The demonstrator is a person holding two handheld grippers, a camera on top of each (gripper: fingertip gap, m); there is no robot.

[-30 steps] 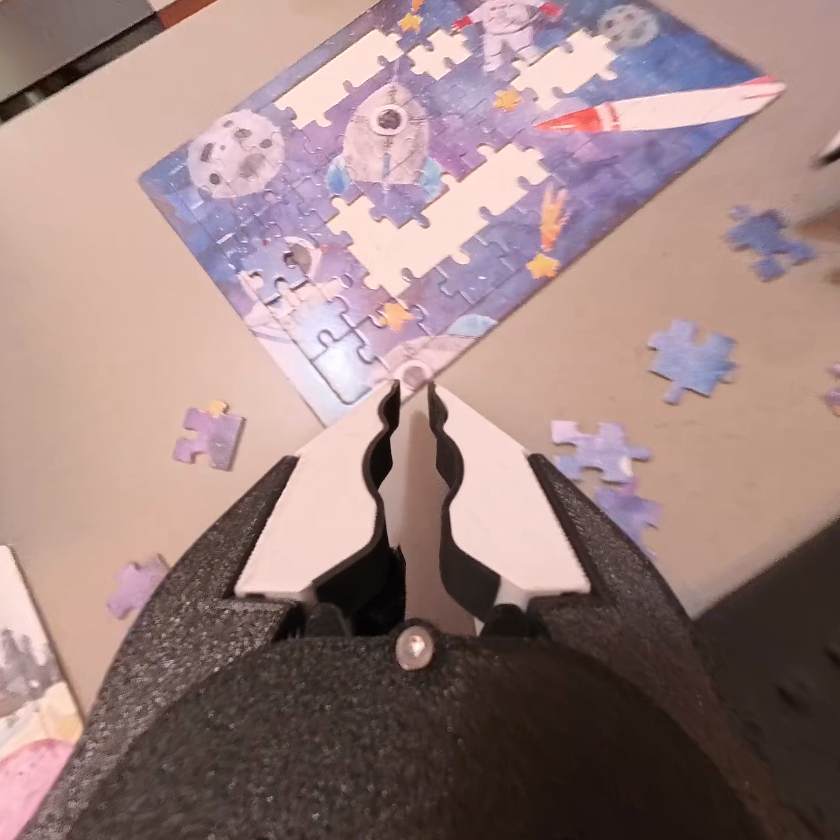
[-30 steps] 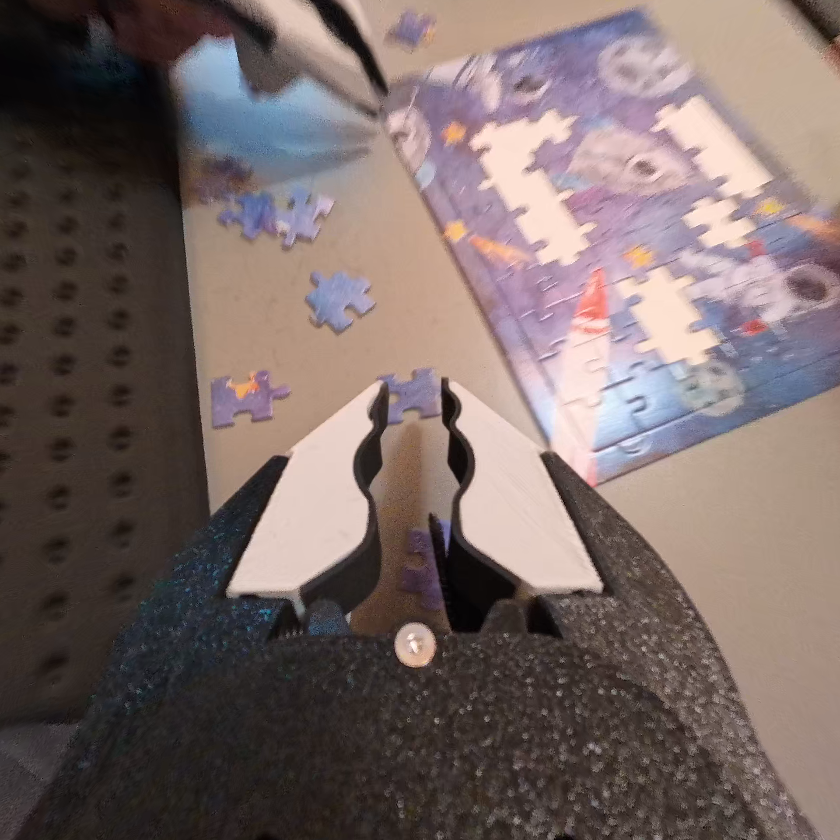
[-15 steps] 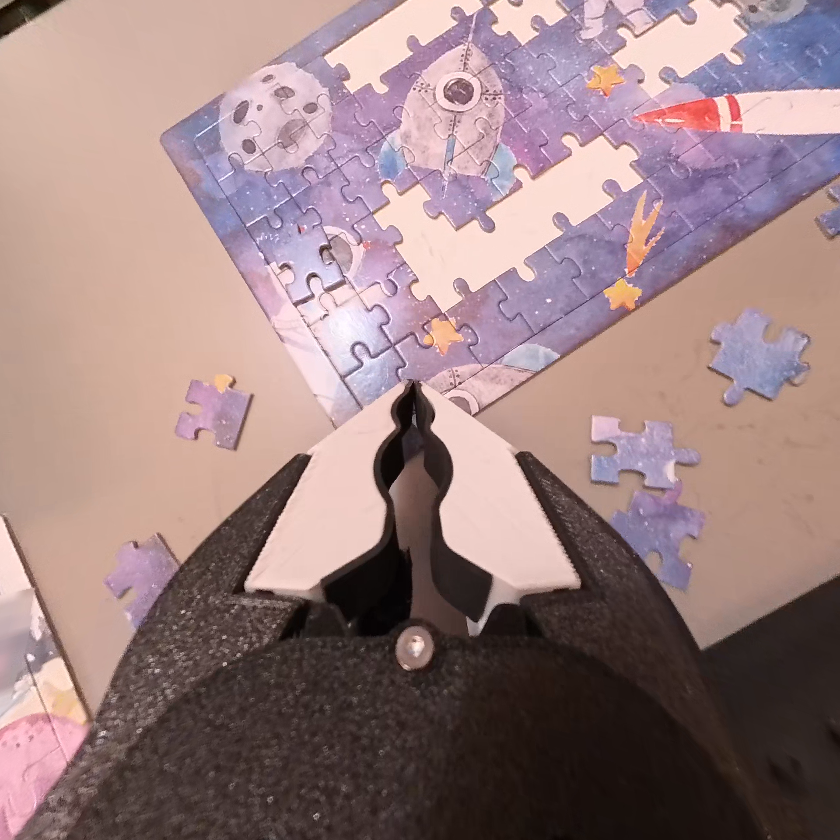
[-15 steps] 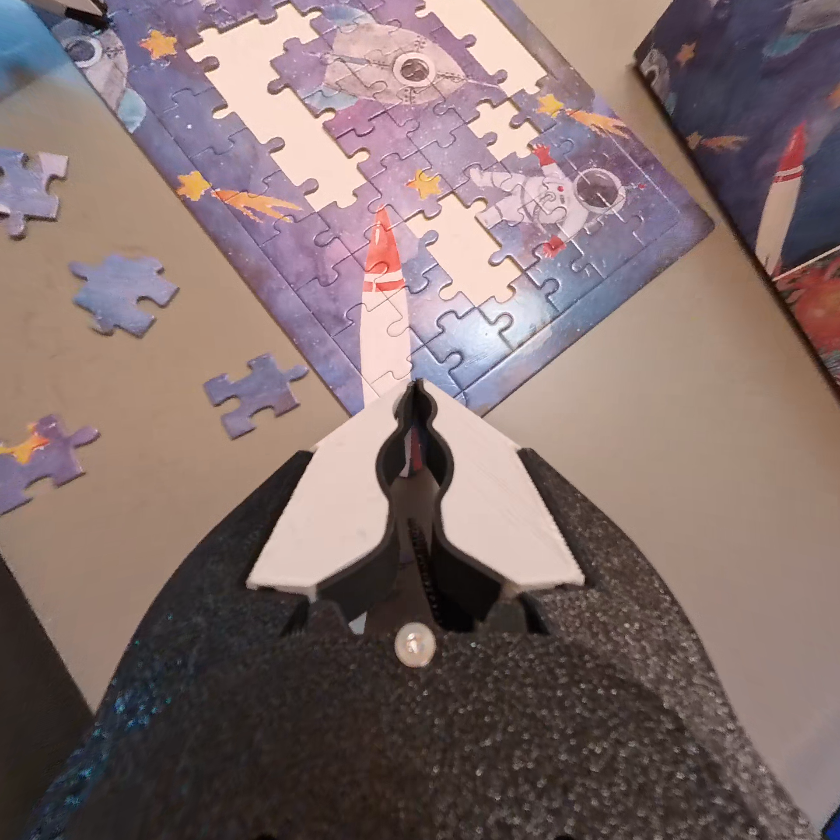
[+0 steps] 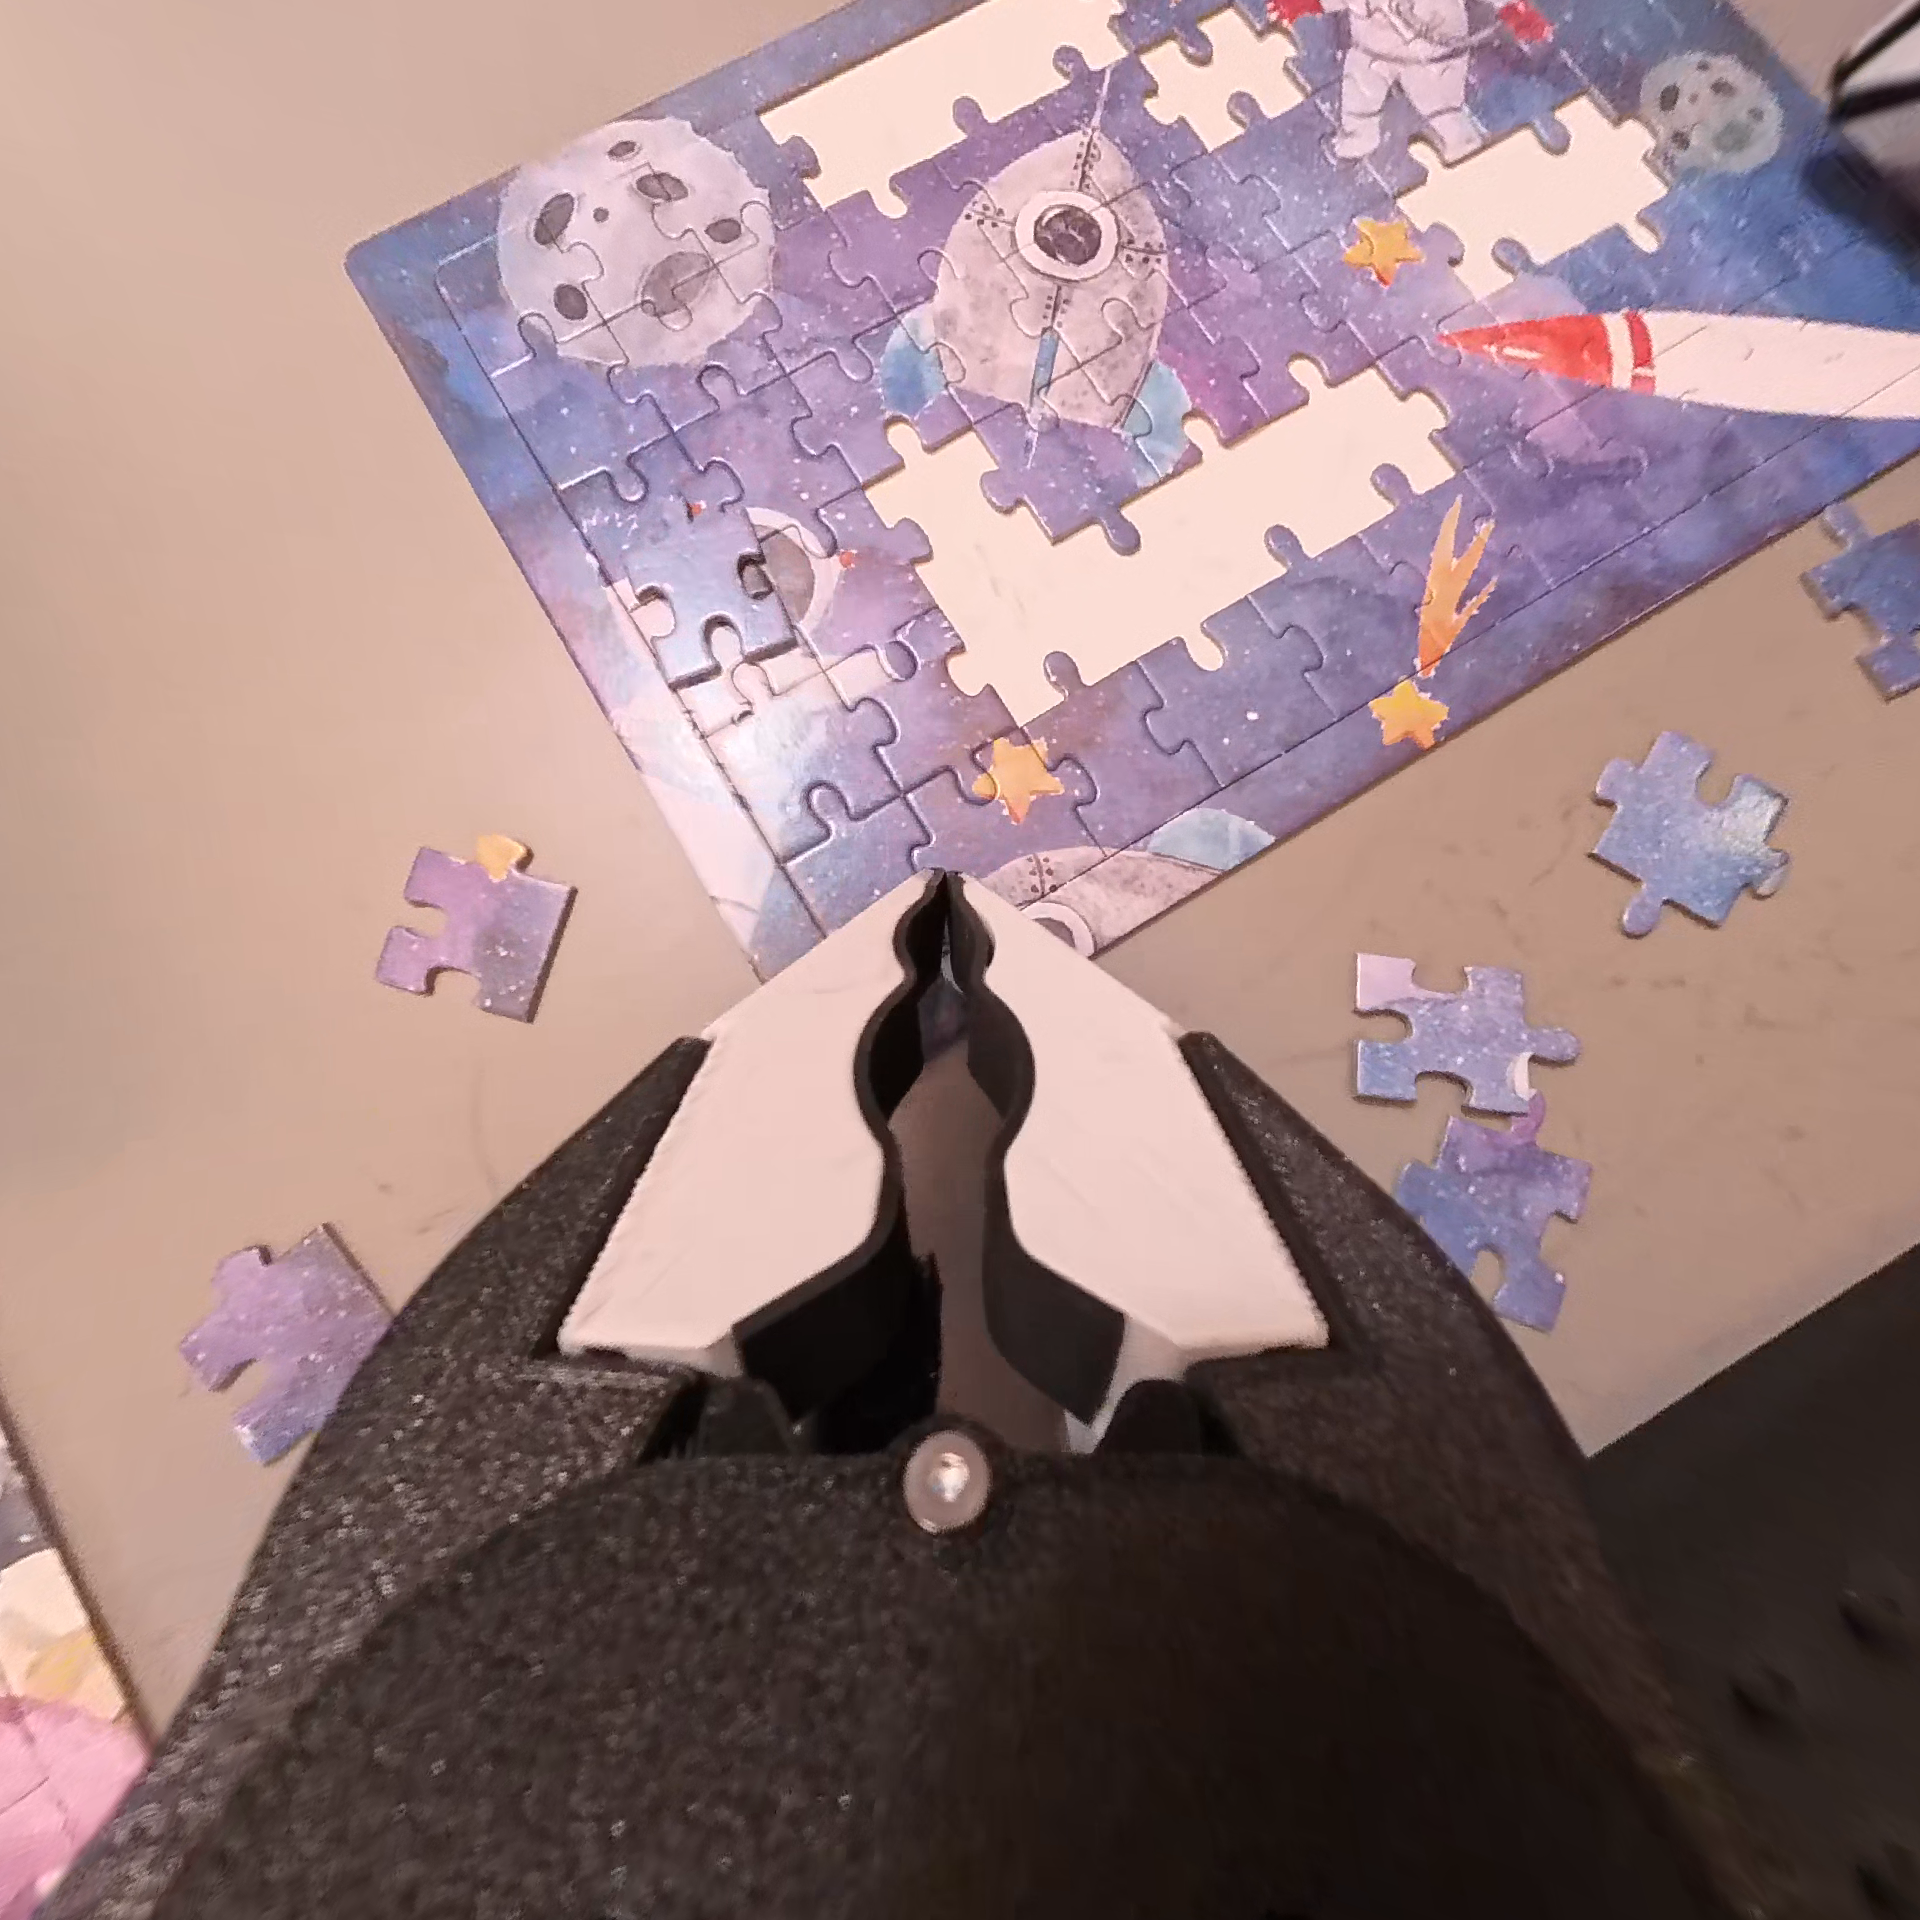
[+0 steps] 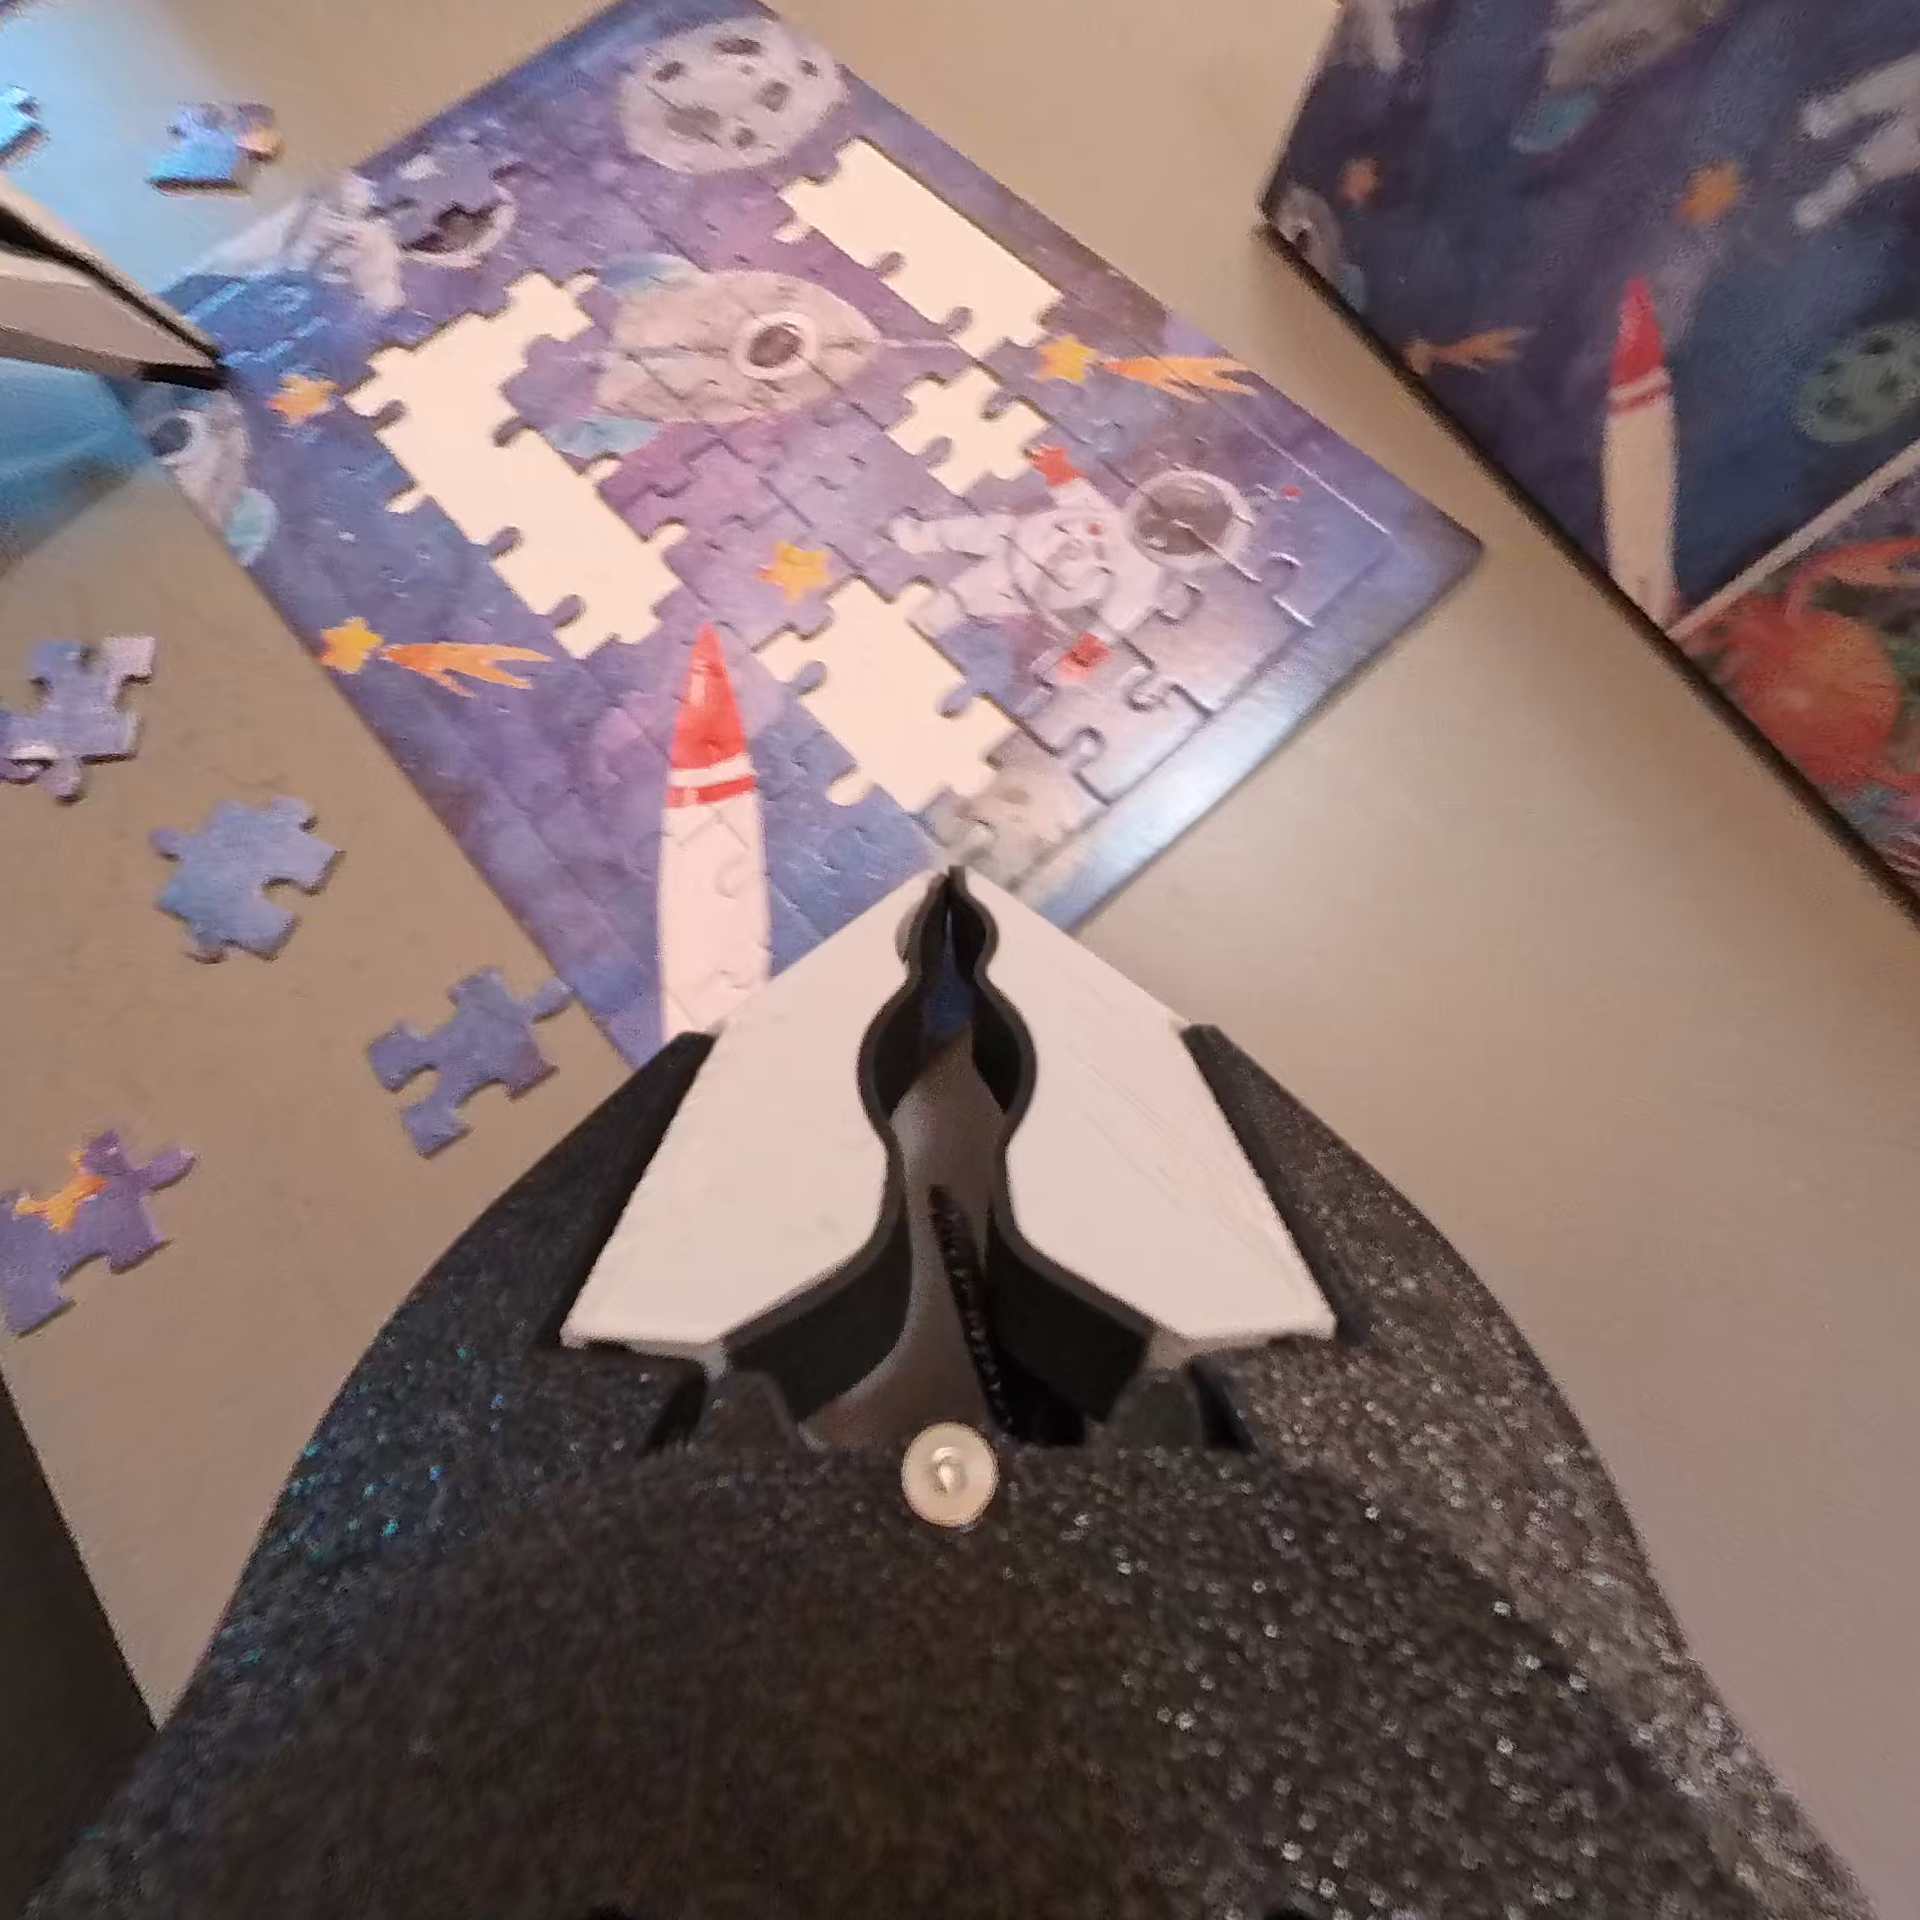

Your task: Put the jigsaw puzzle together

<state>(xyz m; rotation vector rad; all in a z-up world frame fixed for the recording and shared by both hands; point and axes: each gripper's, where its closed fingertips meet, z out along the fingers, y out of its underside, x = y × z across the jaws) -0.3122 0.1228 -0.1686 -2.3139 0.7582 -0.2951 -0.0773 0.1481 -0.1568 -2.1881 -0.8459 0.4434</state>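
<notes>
table (image 5: 208,520): tan, holds everything
puzzle (image 5: 1226,665): 12 o'clock of both claws, mostly done; approx 4 white gaps left
loose pieces (image 5: 1688,857): several at 3 & 9 o'clock, unplaced
left claw (image 5: 943,883): tips closed, empty
right claw (image 6: 951,881): tips closed, nothing seen held

Glossy cardboard puzzle (image 5: 1195,416), matt beige table (image 5: 208,520), smooth white plastic fingers (image 5: 790,1122)

Likely a workshop bench: plain beige tabletop (image 5: 208,520) (black perforated board (image 5: 1766,1558) alongside).
</notes>
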